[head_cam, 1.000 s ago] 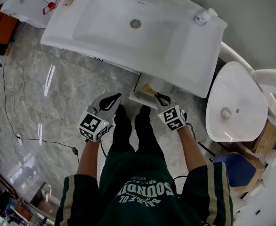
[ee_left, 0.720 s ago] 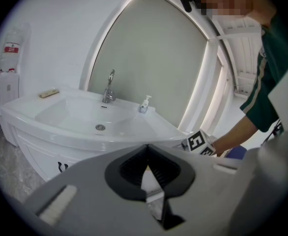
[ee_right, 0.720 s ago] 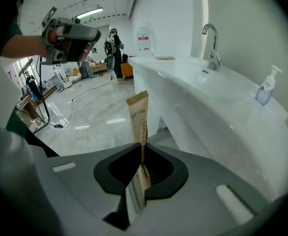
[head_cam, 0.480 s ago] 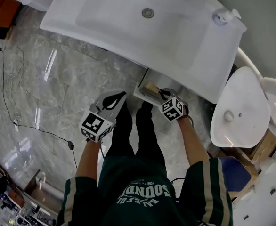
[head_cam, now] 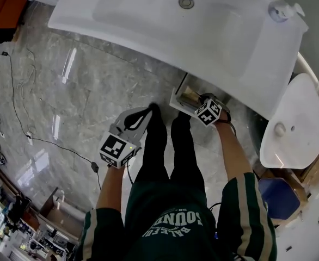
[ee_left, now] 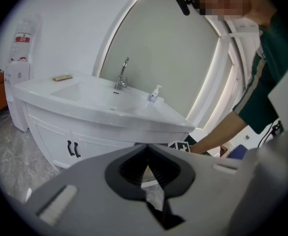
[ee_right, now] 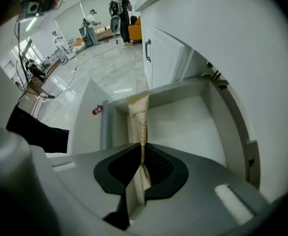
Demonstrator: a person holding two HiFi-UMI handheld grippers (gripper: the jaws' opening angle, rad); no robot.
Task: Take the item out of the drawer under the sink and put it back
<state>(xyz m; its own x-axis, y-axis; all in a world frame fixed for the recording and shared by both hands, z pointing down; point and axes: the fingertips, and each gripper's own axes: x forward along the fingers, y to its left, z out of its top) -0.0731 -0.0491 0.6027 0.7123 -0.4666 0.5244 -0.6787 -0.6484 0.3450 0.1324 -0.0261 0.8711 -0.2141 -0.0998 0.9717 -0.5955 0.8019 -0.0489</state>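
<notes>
Both tongs are closed: the right gripper clamps a thin tan paper packet, which sticks out at the centre of its view above the open drawer under the sink. The left gripper, at lower left of the head view, has its jaws met on nothing. With the packet poised over the drawer, this looks like the put-back step; next it needs lowering onto the drawer floor and releasing, then the drawer pushed shut.

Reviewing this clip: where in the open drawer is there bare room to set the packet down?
In the right gripper view, the drawer floor is bare from the paper packet, held in the right hand-held gripper, across to the wall under the sink top. Crowded: the narrow strip between packet and drawer front.
</notes>
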